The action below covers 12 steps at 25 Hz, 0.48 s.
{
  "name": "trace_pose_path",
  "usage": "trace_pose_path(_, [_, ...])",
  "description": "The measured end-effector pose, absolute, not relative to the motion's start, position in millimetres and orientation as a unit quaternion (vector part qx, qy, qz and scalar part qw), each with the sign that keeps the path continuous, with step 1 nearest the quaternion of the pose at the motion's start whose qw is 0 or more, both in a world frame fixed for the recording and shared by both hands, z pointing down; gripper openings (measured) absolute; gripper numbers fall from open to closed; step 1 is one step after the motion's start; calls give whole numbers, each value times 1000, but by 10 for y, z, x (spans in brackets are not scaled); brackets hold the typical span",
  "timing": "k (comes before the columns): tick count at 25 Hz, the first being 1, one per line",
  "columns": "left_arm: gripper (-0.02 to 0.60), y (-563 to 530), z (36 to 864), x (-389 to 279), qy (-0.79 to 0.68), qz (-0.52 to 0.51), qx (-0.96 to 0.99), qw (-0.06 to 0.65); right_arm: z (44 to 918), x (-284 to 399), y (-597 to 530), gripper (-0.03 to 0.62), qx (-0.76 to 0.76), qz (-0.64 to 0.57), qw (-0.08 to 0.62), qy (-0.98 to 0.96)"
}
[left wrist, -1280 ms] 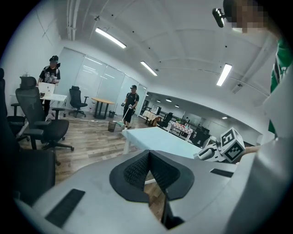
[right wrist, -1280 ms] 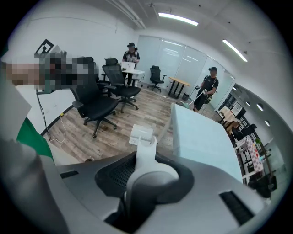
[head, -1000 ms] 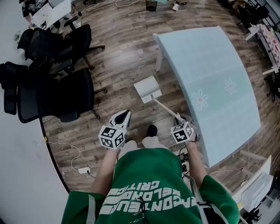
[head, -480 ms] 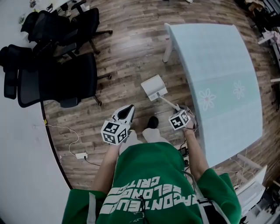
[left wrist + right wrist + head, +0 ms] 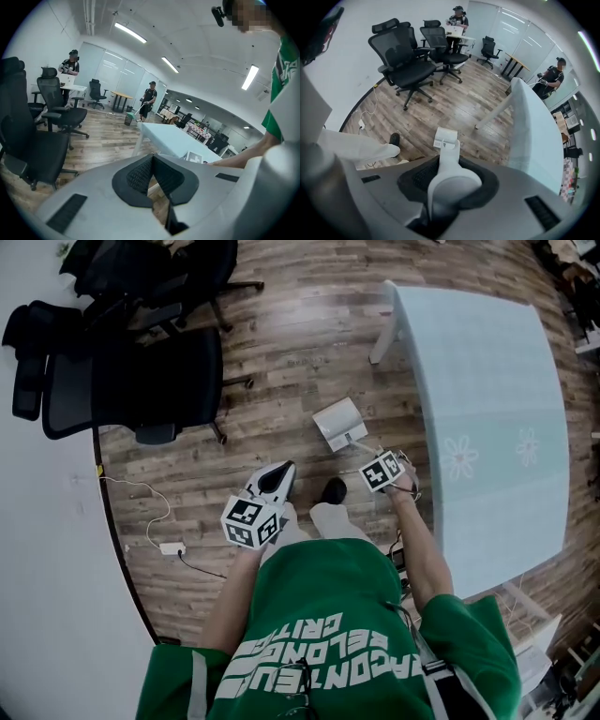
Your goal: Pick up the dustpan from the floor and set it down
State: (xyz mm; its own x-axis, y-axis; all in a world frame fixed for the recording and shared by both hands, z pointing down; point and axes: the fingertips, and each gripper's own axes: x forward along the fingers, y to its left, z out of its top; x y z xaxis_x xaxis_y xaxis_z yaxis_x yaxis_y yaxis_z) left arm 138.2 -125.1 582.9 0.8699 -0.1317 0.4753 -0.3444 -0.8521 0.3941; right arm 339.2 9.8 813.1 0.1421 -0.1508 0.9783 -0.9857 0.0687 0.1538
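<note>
The dustpan (image 5: 339, 423) sits low at the wooden floor (image 5: 281, 362) beside the table (image 5: 487, 381), its handle (image 5: 449, 168) clamped in the right gripper (image 5: 392, 470). Over the last second that gripper has sunk, so set-down looks near; whether the pan touches the floor yet is unclear. The left gripper (image 5: 279, 476), jaws together, carries nothing.

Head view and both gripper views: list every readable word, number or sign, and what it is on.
Green shirt: three lines of white capitals, upside down and creased, not readable for certain.
Left gripper, right gripper: square marker patterns on their cubes, no words.
Dustpan: small label, too small to read.
</note>
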Motion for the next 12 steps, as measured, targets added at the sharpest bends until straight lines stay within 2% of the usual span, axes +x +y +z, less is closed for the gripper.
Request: trace_pose_path(12, [2,-1329,5891,1089,-158,226,927,256,8395,3284,-207,112,519,407,540,-523])
